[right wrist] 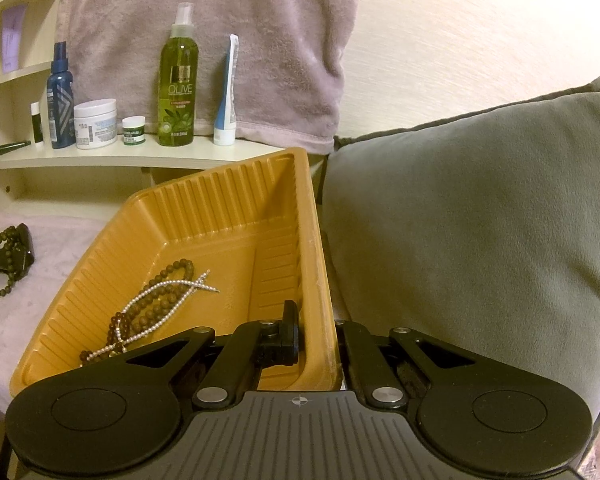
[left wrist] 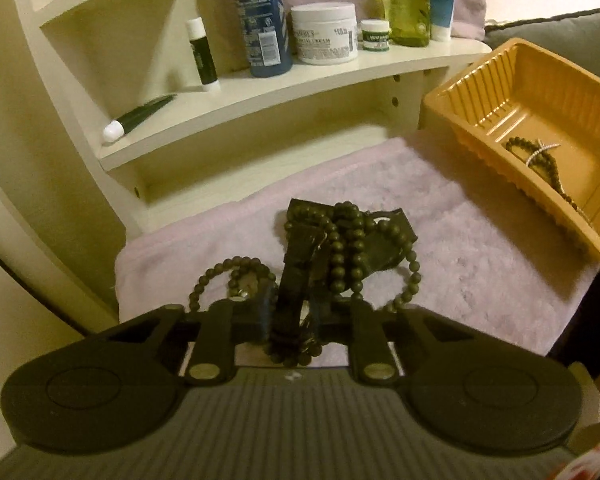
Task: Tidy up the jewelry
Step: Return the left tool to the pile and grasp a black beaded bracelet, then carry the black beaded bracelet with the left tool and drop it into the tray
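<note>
Your left gripper (left wrist: 332,236) is nearly closed, fingers pinched on a tangled string of dark round wooden beads (left wrist: 348,248); loops of it hang off both sides of the fingers and drape back toward the gripper body. Below it lies the pale pink fluffy towel (left wrist: 460,264). Ahead and to its right sits the mustard-yellow ribbed plastic tray (left wrist: 480,92), tilted.

Your right gripper (right wrist: 316,320) is clamped shut on that tray's near right wall, one finger inside and the other outside. Inside the tray, left of the inner finger, lie a brown beaded bracelet string (right wrist: 156,304) and a thin strand of small white pearls (right wrist: 168,286) crossing over it. To the right gripper's right is a grey-green velvet cushion (right wrist: 480,220). Beyond the tray, a cream shelf (right wrist: 112,158) carries bottles and jars.
</note>
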